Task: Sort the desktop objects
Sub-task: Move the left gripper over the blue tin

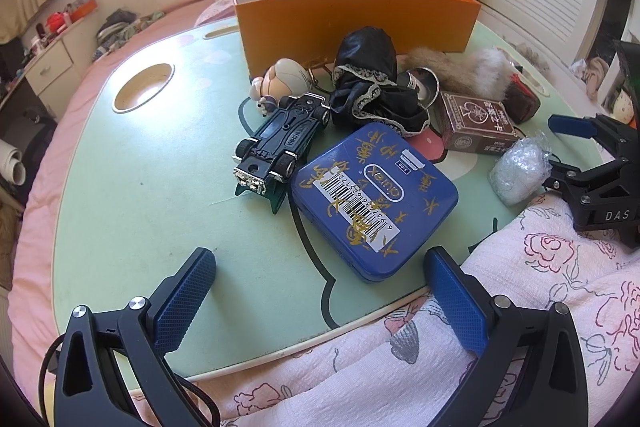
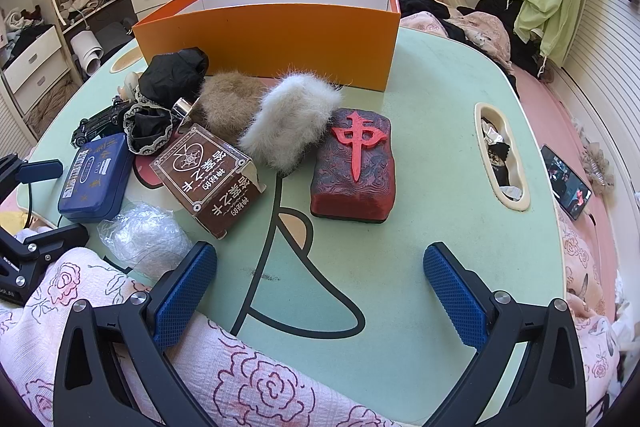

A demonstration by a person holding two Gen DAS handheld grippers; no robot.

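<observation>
Left wrist view: left gripper (image 1: pixel 320 291) wide open, empty, before blue tin (image 1: pixel 374 205). Right gripper (image 2: pixel 320 291) likewise. Crowding risks nudging the toy car (image 1: pixel 280 143).

Bare bench (image 2: pixel 432 163) lies right of the red block (image 2: pixel 354 167) (left side crowded); the orange box (image 2: pixel 280 43) walls the back.

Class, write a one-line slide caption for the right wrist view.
Open right gripper hovers over a green table before a red mahjong-tile block, brown card box, fur pieces and orange box.
</observation>
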